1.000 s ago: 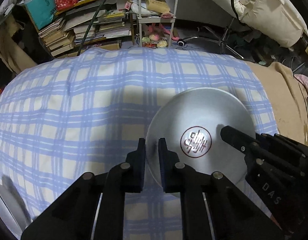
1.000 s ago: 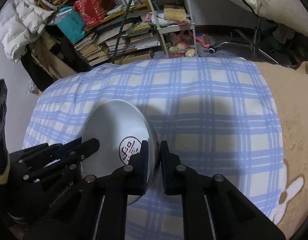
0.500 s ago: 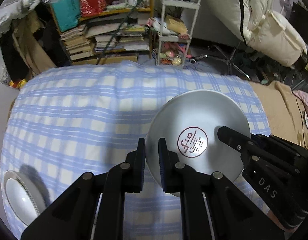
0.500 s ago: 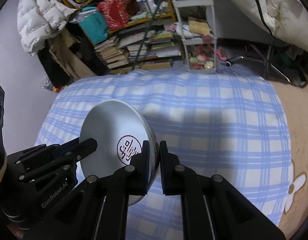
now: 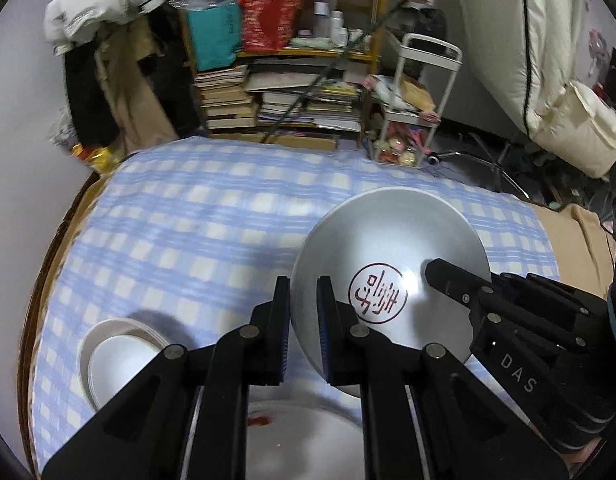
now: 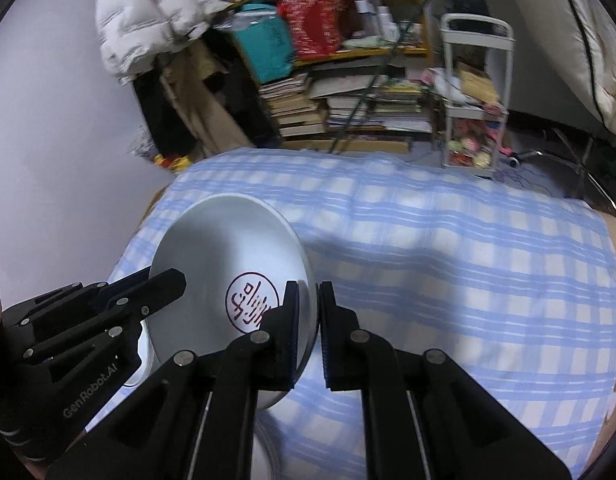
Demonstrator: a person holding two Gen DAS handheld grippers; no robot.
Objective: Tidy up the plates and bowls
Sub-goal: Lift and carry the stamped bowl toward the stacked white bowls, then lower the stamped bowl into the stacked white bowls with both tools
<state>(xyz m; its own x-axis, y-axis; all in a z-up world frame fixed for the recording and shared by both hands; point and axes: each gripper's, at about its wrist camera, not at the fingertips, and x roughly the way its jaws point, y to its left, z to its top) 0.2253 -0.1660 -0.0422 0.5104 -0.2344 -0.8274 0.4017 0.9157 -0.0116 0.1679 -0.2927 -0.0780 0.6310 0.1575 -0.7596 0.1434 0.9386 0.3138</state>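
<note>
A silver-white bowl with a red round mark (image 5: 392, 256) is held in the air above the blue checked cloth. My left gripper (image 5: 303, 300) is shut on its left rim. My right gripper (image 6: 308, 308) is shut on its right rim; the bowl also shows in the right wrist view (image 6: 224, 256). A stack of white bowls (image 5: 112, 356) sits on the cloth at the lower left. A white plate with a red stain (image 5: 300, 432) lies under my left gripper, partly hidden.
The blue checked cloth (image 5: 212, 224) covers a round table with a wooden edge (image 5: 64, 240). Behind it stand a shelf with books (image 5: 284, 96) and a small white trolley (image 5: 412, 104). A tan blanket (image 5: 580, 240) lies at the right.
Both grippers have lifted and carried the bowl back and to the left. The stack of white bowls and the stained plate have come into the left wrist view.
</note>
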